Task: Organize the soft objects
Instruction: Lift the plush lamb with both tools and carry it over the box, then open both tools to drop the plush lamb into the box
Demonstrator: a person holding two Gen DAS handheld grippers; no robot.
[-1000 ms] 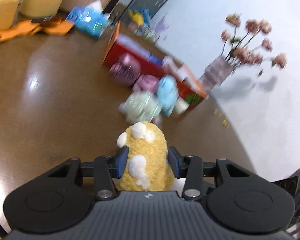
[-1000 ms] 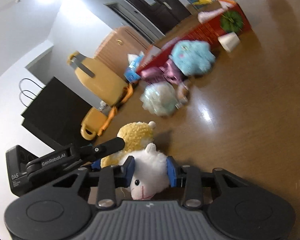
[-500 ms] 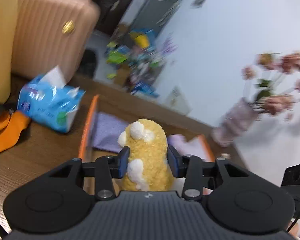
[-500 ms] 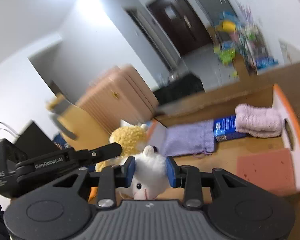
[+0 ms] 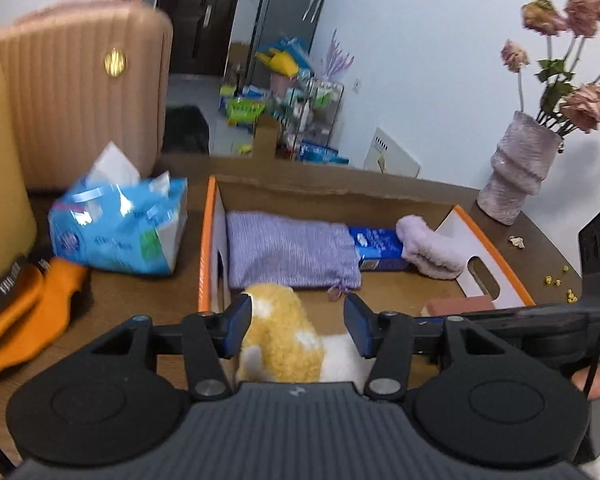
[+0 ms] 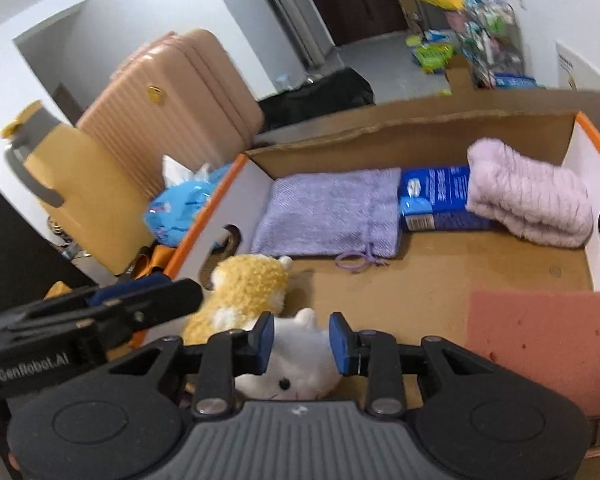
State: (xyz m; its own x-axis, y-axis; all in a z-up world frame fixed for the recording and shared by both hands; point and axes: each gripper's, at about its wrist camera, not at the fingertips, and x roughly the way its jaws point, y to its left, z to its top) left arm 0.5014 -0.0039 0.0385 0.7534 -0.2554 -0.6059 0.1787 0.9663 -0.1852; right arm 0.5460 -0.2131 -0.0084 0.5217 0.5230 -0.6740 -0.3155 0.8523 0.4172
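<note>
An open cardboard box (image 5: 332, 196) (image 6: 420, 128) with orange rims stands on the brown table. My left gripper (image 5: 298, 322) is open over its near left corner; the yellow plush toy (image 5: 278, 336) (image 6: 248, 292) lies loose between its fingers on the box floor. My right gripper (image 6: 302, 340) is beside it, its jaws parted around the white plush toy (image 6: 296, 372) (image 5: 340, 356), which rests in the box. Inside the box lie a purple drawstring pouch (image 6: 332, 212), a blue packet (image 6: 436, 196), a folded lilac towel (image 6: 528, 196) and a pink sponge (image 6: 540, 340).
A blue tissue pack (image 5: 120, 224) and an orange cloth (image 5: 24, 320) lie left of the box. A yellow jug (image 6: 80, 184) and a pink suitcase (image 5: 84, 96) stand behind. A vase of dried flowers (image 5: 516, 176) stands at the right.
Both grippers moved from the table over into the box and lowered. Both sets of jaws opened, and the yellow and white plush toys now rest on the box floor.
</note>
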